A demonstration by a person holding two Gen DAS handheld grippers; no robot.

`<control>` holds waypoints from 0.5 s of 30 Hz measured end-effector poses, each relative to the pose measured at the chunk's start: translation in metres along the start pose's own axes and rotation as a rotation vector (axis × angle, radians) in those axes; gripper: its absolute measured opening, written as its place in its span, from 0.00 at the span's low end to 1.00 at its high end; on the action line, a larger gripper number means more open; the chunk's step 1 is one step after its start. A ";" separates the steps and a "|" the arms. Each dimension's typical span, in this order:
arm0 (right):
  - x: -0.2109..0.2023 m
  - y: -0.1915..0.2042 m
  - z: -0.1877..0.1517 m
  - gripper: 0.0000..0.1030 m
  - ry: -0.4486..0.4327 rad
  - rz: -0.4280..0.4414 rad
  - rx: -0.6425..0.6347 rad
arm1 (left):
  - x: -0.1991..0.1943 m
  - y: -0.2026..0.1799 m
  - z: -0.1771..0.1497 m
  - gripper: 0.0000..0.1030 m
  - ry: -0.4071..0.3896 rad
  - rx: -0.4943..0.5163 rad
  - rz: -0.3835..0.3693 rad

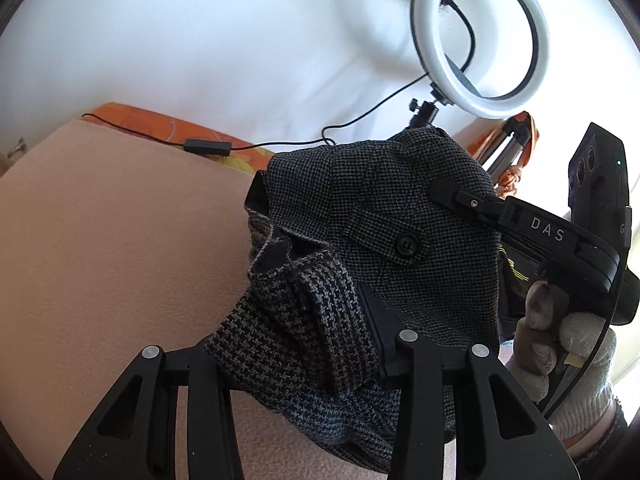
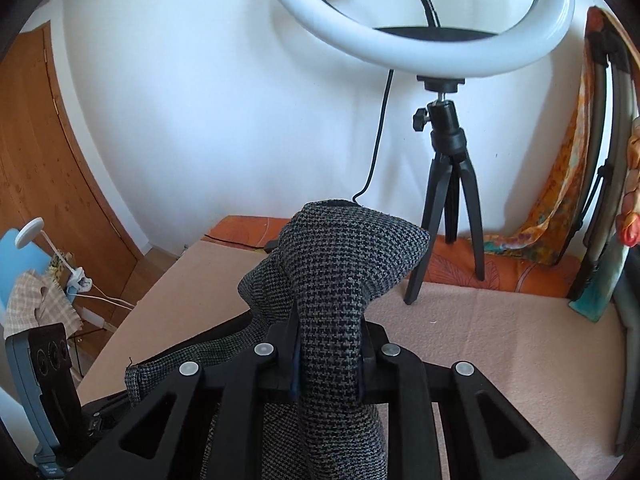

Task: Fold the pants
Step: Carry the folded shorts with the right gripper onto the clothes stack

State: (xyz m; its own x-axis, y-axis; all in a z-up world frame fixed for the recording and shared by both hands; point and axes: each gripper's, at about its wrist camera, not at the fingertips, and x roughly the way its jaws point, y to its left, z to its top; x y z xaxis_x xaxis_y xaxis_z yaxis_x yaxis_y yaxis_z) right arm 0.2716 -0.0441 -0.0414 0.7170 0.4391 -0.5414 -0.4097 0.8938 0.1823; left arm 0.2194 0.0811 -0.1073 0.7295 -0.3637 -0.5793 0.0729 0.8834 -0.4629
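Both grippers clamp the houndstooth pants (image 1: 360, 240), raised above the peach bed surface (image 1: 100, 240): the left gripper (image 1: 376, 344) pinches the waistband, the right gripper (image 2: 328, 364) squeezes a bunched fold

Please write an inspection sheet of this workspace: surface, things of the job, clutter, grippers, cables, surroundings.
Surface: peach blanket on a bed, orange sheet along the wall.
Job's things: checked pants, bunched and lifted, button tab showing.
Clutter: nothing seen on the blanket.
Grippers: left gripper jaws shut on pants; right gripper jaws shut on pants; gloved hand holds the right one.
Cables: black cable with inline controller lies on the sheet.
Surroundings: ring light on tripod, white wall, wooden door.
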 end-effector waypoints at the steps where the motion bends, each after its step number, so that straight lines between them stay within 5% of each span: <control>1: -0.008 0.000 -0.001 0.17 -0.005 -0.008 -0.008 | -0.002 -0.006 0.000 0.38 -0.002 0.007 -0.010; 15: -0.105 -0.051 -0.002 0.17 -0.075 -0.104 -0.030 | -0.019 -0.100 -0.017 0.38 -0.038 0.125 -0.143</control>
State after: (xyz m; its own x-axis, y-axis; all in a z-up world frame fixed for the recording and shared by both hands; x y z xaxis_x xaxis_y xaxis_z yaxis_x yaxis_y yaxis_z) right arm 0.2160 -0.1359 0.0040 0.7960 0.3507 -0.4934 -0.3470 0.9322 0.1028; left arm 0.1868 -0.0057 -0.0612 0.7308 -0.4788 -0.4866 0.2596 0.8542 -0.4505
